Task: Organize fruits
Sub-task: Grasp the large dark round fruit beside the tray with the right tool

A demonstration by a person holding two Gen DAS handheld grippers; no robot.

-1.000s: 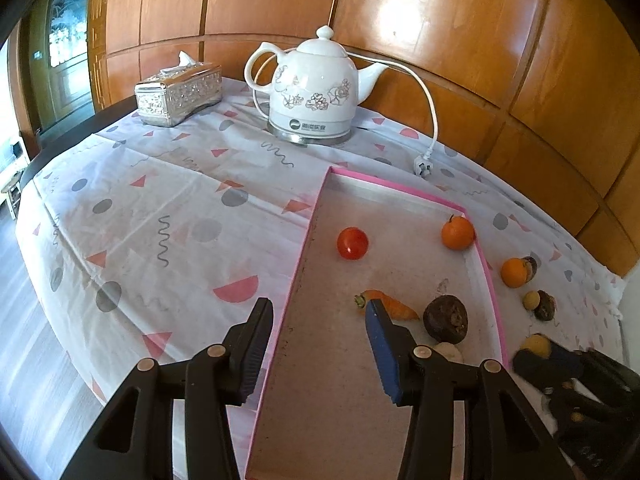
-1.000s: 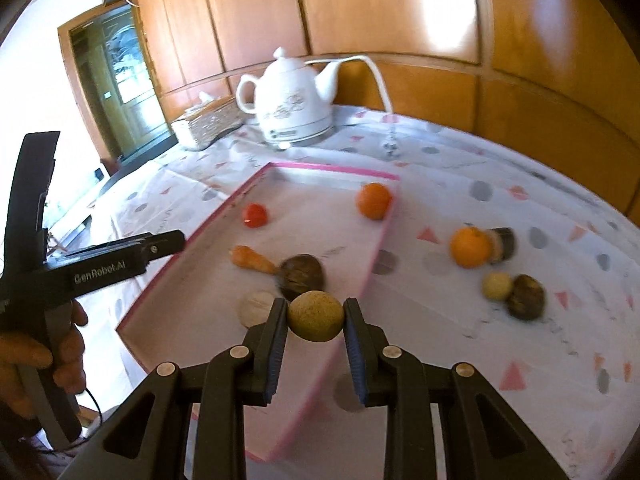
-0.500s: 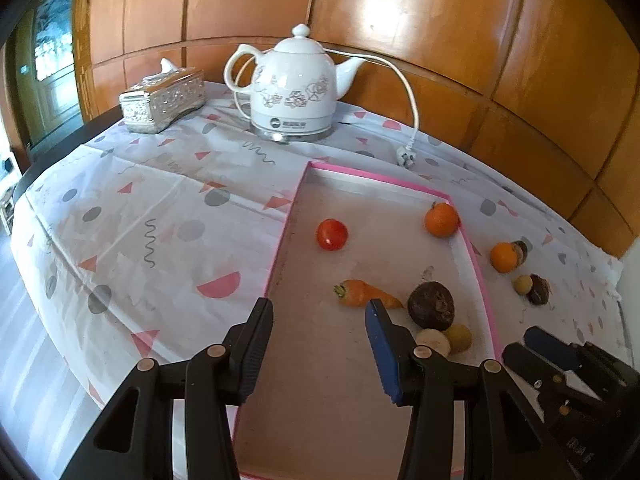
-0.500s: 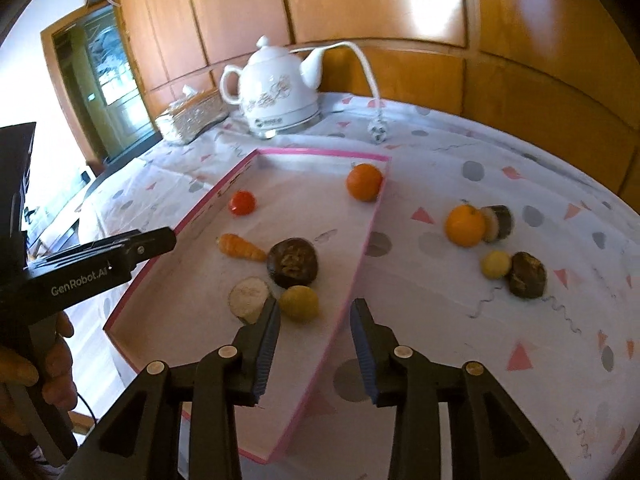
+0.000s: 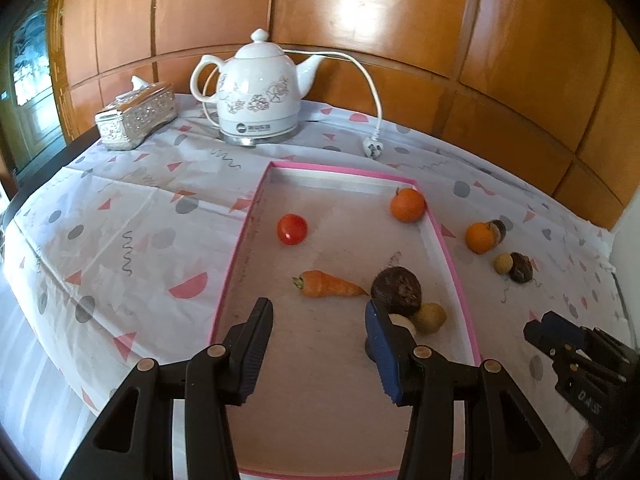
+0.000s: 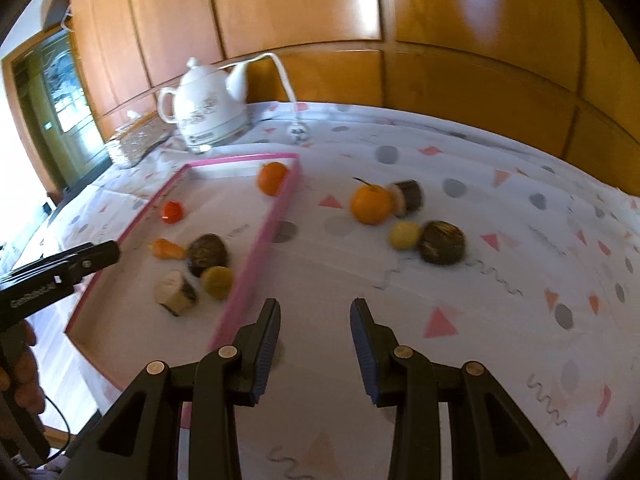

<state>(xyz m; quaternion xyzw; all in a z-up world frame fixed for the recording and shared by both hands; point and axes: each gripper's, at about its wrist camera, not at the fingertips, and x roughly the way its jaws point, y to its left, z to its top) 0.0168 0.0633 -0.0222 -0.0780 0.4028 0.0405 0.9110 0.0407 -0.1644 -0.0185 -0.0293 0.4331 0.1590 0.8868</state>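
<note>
Left wrist view: looked from behind the left tongs (image 5: 318, 344), tilted down across the desk (image 5: 120, 216) toward the wood-panelled wall (image 5: 400, 32); the pink-rimmed tray (image 5: 240, 248) lay close beneath and ahead of these tongs.
Right wrist view: looked from behind the right tongs (image 6: 314, 344), tilted down the same way; the tray (image 6: 260, 240) lay to the left of them.
Nearness: both cameras sat close above the desk.
Shared ground: tray, kettle (image 5: 258, 96) (image 6: 208, 108), and the loose fruits right of the tray.
Cross-sight: each view caught the other tongs at its edge.
</note>
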